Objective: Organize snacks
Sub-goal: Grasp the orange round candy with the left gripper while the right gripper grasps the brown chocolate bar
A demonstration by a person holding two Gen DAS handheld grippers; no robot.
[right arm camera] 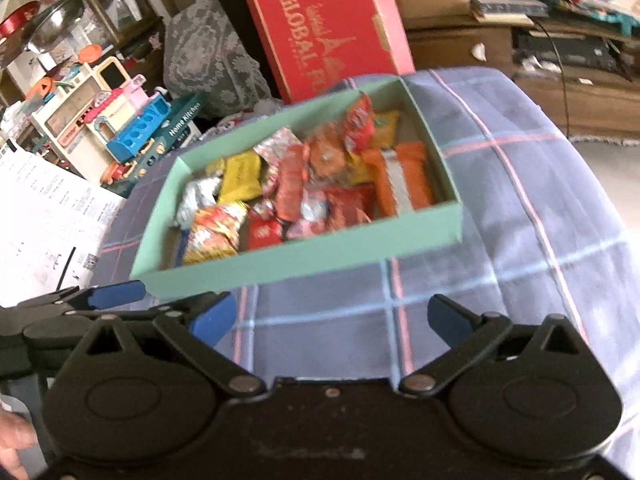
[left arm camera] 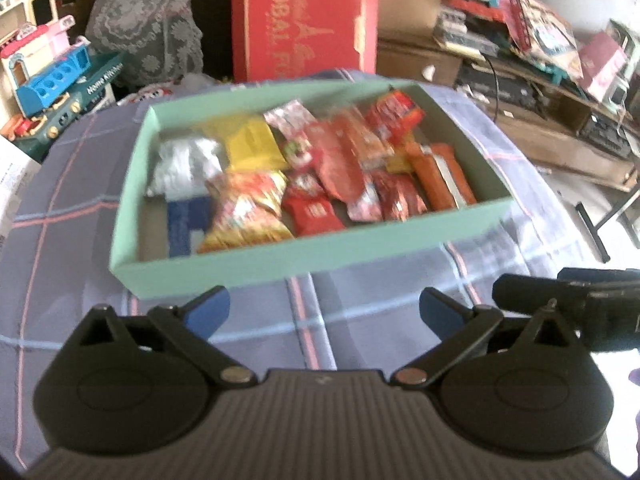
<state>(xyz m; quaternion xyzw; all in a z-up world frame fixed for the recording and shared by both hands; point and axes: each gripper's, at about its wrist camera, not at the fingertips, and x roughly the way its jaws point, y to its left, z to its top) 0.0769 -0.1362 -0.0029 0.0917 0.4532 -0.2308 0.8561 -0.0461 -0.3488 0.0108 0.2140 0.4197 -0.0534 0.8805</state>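
Observation:
A shallow mint-green box (left arm camera: pixel 280 256) sits on a plaid blue cloth (left arm camera: pixel 360 332) and holds several snack packets: red packs (left arm camera: pixel 336 160), a yellow pack (left arm camera: pixel 252 144), an orange bar (left arm camera: pixel 440 168), a silver pack (left arm camera: pixel 184 164). The box also shows in the right wrist view (right arm camera: pixel 304 260). My left gripper (left arm camera: pixel 324 312) is open and empty, just short of the box's near wall. My right gripper (right arm camera: pixel 332 320) is open and empty, also in front of the near wall. The right gripper shows at the right edge of the left wrist view (left arm camera: pixel 568 304). The left gripper's fingers (right arm camera: pixel 116 294) show at the left of the right wrist view.
A red "Global" carton (left arm camera: pixel 304 20) stands behind the box. Toy kitchen sets (right arm camera: pixel 120 120) and a printed paper sheet (right arm camera: pixel 44 232) lie to the left. A low wooden shelf with clutter (left arm camera: pixel 540 80) is at the right. A grey lace cushion (right arm camera: pixel 208 56) leans at the back.

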